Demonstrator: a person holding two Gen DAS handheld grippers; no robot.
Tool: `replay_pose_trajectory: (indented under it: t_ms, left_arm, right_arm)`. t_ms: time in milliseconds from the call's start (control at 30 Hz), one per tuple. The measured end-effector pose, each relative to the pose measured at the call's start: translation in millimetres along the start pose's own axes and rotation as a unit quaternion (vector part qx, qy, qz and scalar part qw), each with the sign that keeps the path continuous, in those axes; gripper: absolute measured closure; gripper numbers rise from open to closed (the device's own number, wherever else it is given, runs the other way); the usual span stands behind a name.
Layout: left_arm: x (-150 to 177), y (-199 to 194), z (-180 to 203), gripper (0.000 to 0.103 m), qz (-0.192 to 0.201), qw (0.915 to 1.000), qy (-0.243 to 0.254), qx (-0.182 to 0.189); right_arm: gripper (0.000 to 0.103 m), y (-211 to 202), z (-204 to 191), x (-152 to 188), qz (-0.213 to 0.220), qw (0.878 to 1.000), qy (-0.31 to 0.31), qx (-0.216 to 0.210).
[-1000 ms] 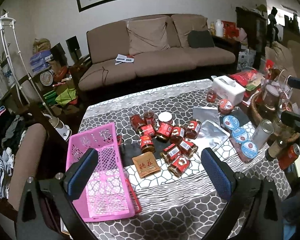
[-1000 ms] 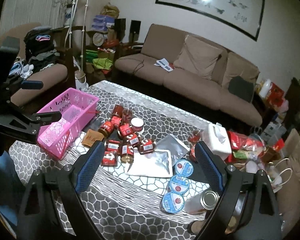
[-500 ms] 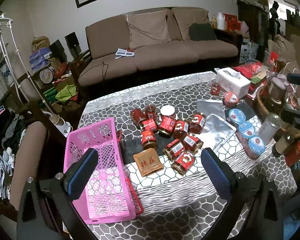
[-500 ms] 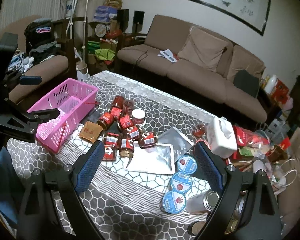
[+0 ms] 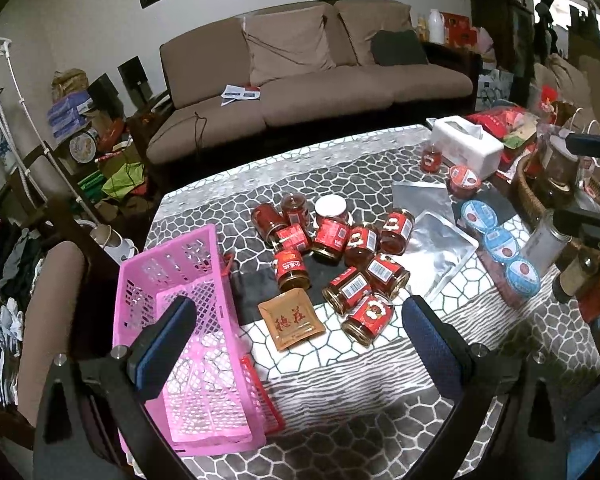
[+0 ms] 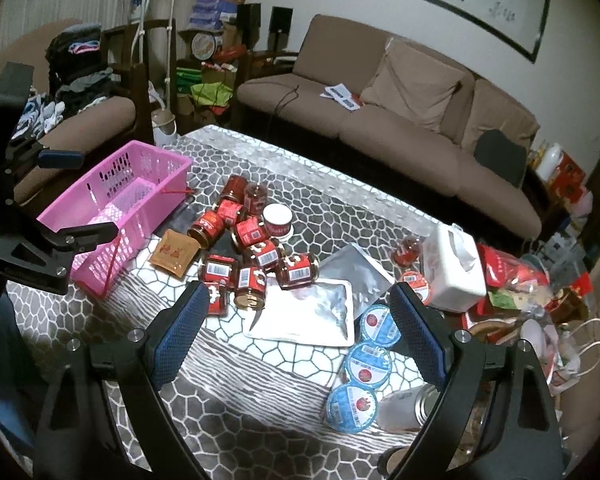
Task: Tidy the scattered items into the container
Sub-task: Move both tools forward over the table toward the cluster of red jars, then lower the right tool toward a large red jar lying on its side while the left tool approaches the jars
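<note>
Evidently nothing is picked yet: both the left gripper and right gripper, jaws wide and empty, hang above the jars beside the empty pink basket, so the next move calls for closing on 1 jar.

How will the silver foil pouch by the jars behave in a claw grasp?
The silver foil pouch lies flat and thin, so it probably flops and offers little edge. Its glossy face suggests slipping. A jar overlaps its corner, so dragging may roll that.

pink basket partly hidden behind left jaws; tin can half behind right jaws
</note>
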State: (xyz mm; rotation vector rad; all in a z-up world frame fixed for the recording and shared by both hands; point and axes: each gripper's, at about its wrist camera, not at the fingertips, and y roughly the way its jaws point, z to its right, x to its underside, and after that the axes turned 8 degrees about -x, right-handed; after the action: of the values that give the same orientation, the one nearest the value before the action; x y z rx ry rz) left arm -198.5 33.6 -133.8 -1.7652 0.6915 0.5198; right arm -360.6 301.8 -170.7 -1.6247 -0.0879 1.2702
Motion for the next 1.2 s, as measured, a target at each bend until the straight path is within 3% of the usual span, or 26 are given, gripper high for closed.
replay_pose_trajectory:
  t_ms: [100,1200]
  left_arm:
    - [0,7,3,0.0,-0.003,0.9999,0.007,-0.009]
    - [11,73,30,0.0,-0.028,0.9989,0.025,0.029]
  right_arm:
    - [0.012,7,3,1,-0.004,1.0,0.002,0.001]
    - [0.012,89,28,4,-0.044,0.999,0.013,-0.018]
